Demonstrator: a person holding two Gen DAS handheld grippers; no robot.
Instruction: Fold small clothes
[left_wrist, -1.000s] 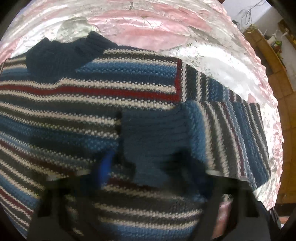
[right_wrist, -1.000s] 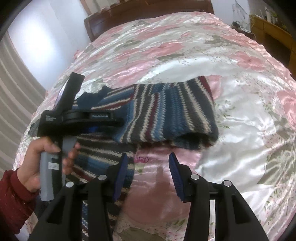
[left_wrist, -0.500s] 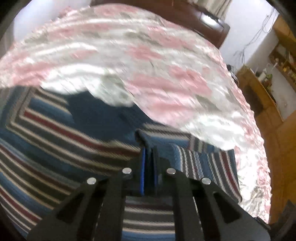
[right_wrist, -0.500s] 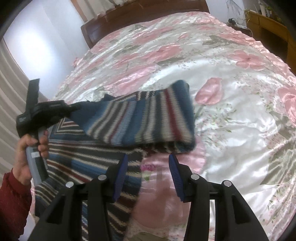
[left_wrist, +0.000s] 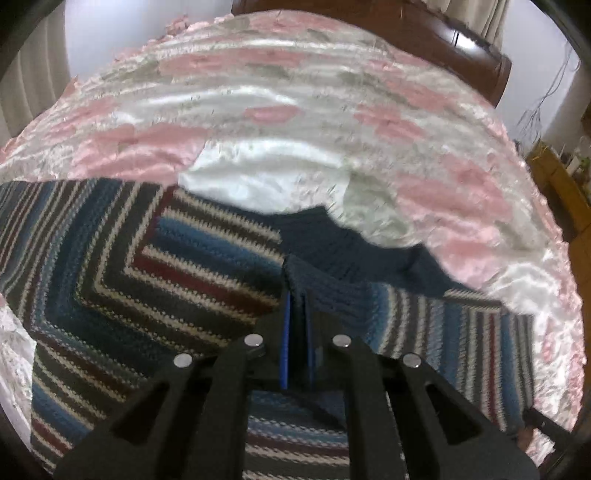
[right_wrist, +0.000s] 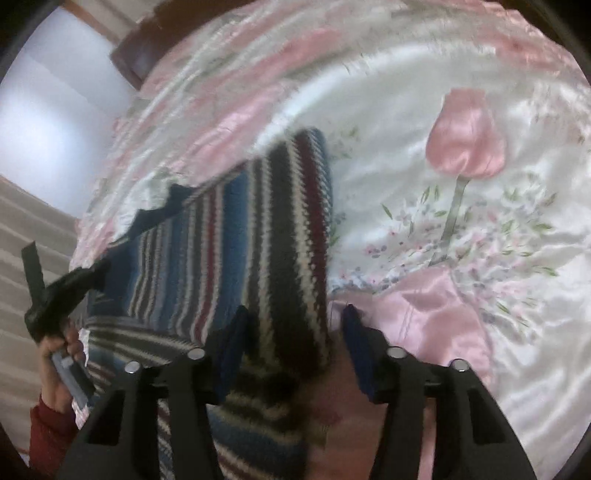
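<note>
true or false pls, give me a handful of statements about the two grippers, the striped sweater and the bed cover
1. The left gripper is shut on the navy cuff of the sweater sleeve. True.
2. The right gripper is clamped on the sweater. False: its jaws stand open, with the folded edge of the striped sweater between them, ungripped.
3. The sweater lies on a plain blue sheet. False: it lies on a shiny white and pink floral bed cover.
4. A hand in a red sleeve holds the left gripper's handle. True.
5. The sweater has no red in it. False: dark red stripes run among the blue, grey and cream ones.
</note>
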